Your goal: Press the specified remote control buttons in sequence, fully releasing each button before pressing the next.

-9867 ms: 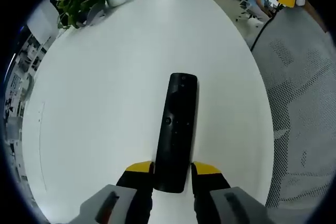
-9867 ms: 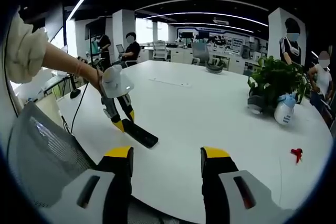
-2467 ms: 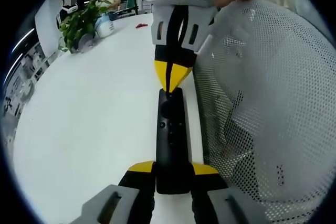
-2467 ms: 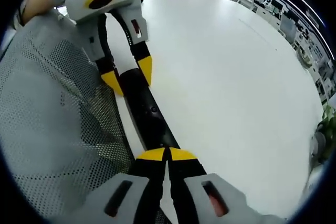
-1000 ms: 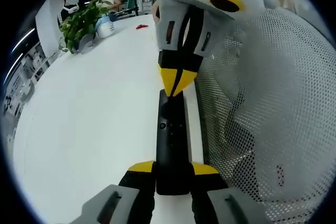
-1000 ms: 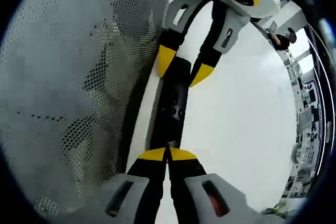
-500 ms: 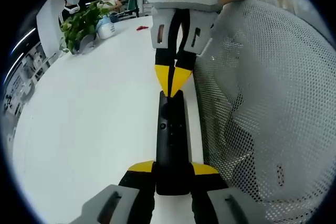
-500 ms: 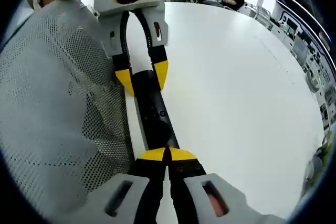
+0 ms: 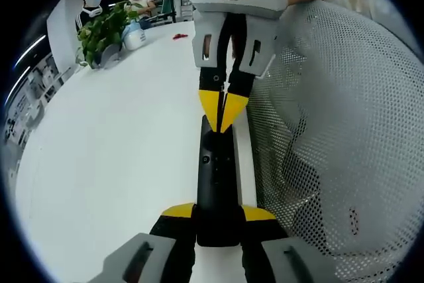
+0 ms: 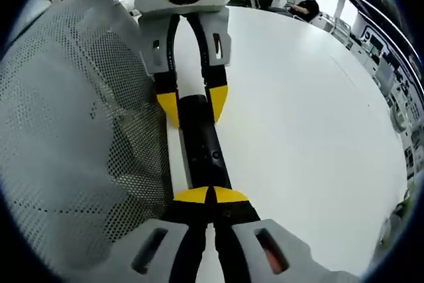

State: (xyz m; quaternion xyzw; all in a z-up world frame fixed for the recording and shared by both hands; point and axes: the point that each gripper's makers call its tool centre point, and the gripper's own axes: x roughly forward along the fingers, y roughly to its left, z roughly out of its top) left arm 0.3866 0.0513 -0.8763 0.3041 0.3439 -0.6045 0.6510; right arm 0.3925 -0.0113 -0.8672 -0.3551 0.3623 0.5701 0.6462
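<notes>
The right tongs [image 10: 212, 195] have their yellow tips pressed together on the near end of the black remote [image 10: 204, 145]. The left tongs [image 10: 192, 106] clamp its far end. It lies on the white bench [image 10: 298, 117], beside a mesh chair [image 10: 79, 137].

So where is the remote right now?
The remote lies at the white table's edge beside a mesh chair, clamped at one end by the left gripper, with the right gripper's shut tips on its other end.

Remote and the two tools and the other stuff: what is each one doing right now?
Remote: lying flat on the white table, at its edge.
Left tool: shut on the remote's near end.
Right tool: shut, tips down on the remote's far end.
Mesh chair: standing against the table edge.
Plant: upright, far across the table.
</notes>
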